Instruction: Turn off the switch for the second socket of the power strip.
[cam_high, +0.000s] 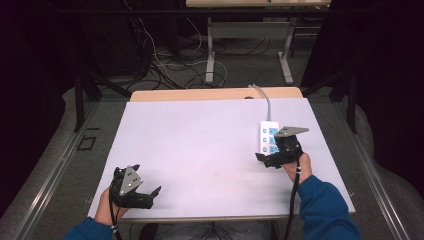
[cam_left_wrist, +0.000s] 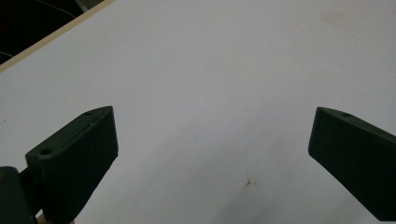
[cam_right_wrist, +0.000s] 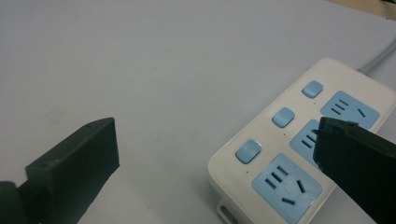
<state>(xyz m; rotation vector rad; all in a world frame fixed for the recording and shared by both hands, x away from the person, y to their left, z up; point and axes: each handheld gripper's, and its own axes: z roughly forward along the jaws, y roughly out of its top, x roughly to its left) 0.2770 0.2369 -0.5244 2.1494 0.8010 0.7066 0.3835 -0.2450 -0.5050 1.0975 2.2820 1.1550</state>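
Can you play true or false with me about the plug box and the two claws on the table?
1. The power strip has blue sockets. True.
2. The right claw is squeezing the power strip. False: its jaws stand open with nothing gripped.
3. The left claw is open over bare table. True.
4. A plug sits in one socket. False: the sockets in view are empty.
5. The strip has a grey cable running to the table's far edge. True.
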